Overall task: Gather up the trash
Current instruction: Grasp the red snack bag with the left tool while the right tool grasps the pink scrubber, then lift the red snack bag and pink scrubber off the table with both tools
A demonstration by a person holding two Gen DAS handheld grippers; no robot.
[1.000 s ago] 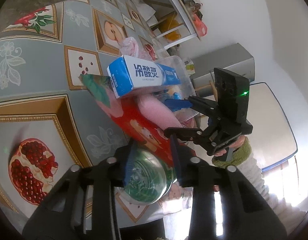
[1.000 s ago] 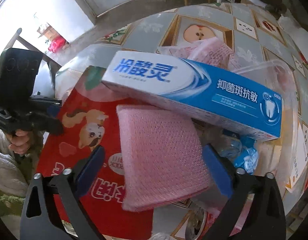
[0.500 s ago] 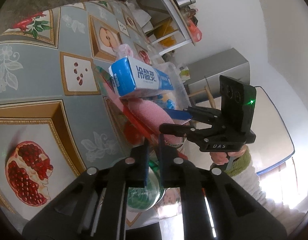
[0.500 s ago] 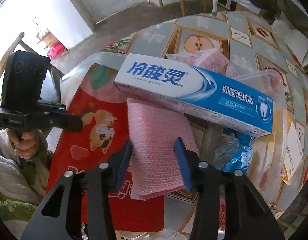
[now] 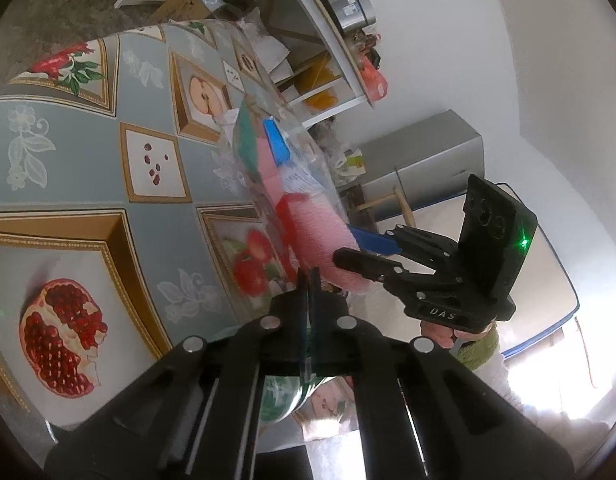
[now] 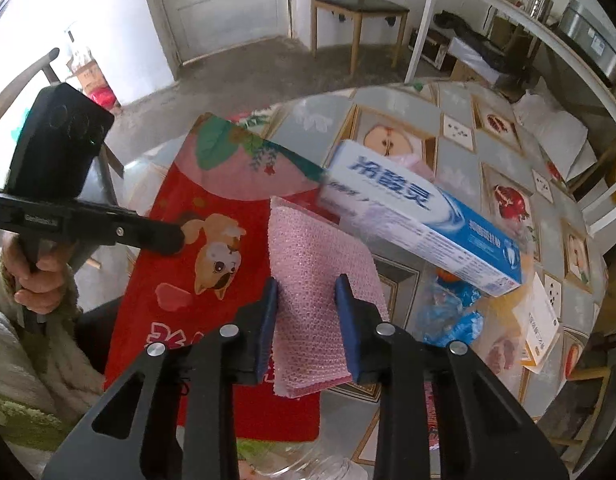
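Note:
My right gripper (image 6: pixel 308 316) is shut on a pink bubble-wrap sheet (image 6: pixel 320 276) and holds it above the table. A blue and white toothpaste box (image 6: pixel 420 216) rests tilted across the sheet's far edge. My left gripper (image 5: pixel 309 280) is shut on the edge of a red bag with a dog picture (image 6: pixel 195 248), seen edge-on in the left wrist view (image 5: pixel 285 216). The right gripper (image 5: pixel 362 248) and the pink sheet (image 5: pixel 320 236) show there too. The left gripper (image 6: pixel 175 240) shows in the right wrist view.
A clear plastic bag with blue wrappers (image 6: pixel 448 312) and a paper slip (image 6: pixel 538 324) lies on the fruit-patterned tablecloth (image 5: pixel 87 184). A round green item (image 5: pixel 283 400) sits under my left gripper. A chair (image 6: pixel 360 4) and shelves stand beyond the table.
Both grippers have closed, the left on the red bag's edge and the right on the pink sheet. The red bag, pink sheet and toothpaste box have lifted and tilted.

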